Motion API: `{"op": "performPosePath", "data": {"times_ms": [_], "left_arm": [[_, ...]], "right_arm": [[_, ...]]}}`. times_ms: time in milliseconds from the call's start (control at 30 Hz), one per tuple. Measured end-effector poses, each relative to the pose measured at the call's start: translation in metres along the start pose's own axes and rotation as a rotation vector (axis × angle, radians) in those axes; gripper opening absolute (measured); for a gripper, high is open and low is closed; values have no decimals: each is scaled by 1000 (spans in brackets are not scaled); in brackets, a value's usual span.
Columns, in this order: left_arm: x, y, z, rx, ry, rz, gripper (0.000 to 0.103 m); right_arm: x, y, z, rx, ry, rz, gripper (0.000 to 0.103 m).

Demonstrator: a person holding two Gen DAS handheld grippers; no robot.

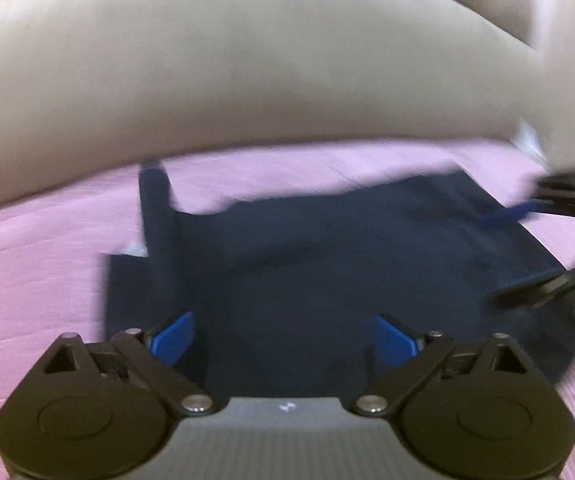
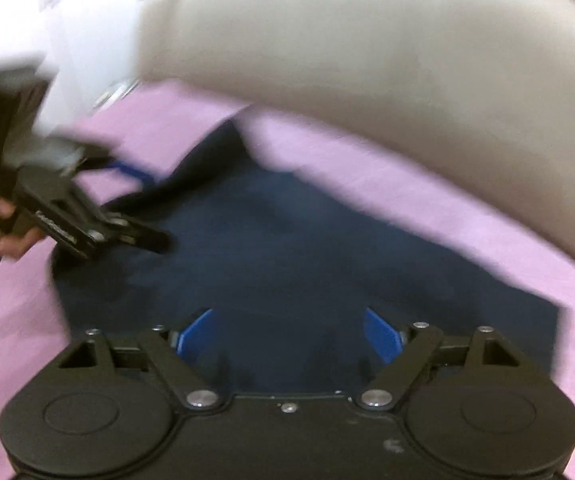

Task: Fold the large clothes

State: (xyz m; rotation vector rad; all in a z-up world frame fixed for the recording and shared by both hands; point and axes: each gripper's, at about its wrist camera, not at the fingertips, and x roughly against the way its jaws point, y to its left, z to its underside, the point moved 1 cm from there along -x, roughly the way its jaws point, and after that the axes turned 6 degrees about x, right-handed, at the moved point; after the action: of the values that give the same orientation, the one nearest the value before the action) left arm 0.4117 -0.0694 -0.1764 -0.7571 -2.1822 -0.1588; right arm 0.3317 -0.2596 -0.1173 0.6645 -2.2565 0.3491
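A dark navy garment (image 1: 327,264) lies flat, partly folded, one narrow strip reaching toward the far side.

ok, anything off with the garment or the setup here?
One thing: a narrow strip of the navy garment sticks out at its far corner onto the pink sheet, not tucked in. Frames are motion-blurred; no damage visible.

A pink bedsheet (image 1: 35,248) is lying spread before me, and a beige padded headboard (image 1: 247,60) is curving behind it.
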Motion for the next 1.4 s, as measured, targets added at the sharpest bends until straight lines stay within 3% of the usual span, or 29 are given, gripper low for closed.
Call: {"op": "performPosePath", "data": {"times_ms": [67, 133, 233, 333, 433, 567, 667, 733, 833, 933, 1133, 1300, 1400], "left_arm": [[-11, -19, 15, -57, 86, 39, 98], [-25, -15, 29, -52, 164, 5, 100], [-12, 13, 41, 53, 132, 76, 96], [-2, 43, 48, 153, 101, 148, 77], [0, 57, 45, 161, 126, 174, 72], [3, 55, 44, 91, 190, 149, 72], [22, 64, 46, 141, 190, 94, 73], [46, 77, 45, 215, 158, 97, 75], [69, 100, 44, 322, 89, 136, 84], [66, 128, 39, 411, 89, 103, 82], [34, 173, 26, 510, 87, 114, 79], [-1, 203, 29, 638, 85, 206, 78], [-20, 219, 23, 709, 32, 249, 79]], "right_arm": [[-24, 18, 8, 45, 104, 29, 99], [-33, 14, 24, -29, 127, 30, 103], [-20, -9, 42, -160, 108, -29, 103], [-14, -15, 70, -83, 240, 97, 103], [8, -19, 100, -67, 243, 127, 103], [10, -13, 112, 3, 300, 196, 103], [4, -17, 98, 1, 345, 216, 102], [18, -18, 79, -43, 270, 262, 102], [47, -25, 42, -218, 63, 333, 102], [44, -31, 3, -394, -40, 365, 102], [-10, -27, -41, -500, -75, 394, 102], [-41, -30, -36, -489, -39, 372, 102], [-54, -38, -31, -505, -34, 399, 102]]}}
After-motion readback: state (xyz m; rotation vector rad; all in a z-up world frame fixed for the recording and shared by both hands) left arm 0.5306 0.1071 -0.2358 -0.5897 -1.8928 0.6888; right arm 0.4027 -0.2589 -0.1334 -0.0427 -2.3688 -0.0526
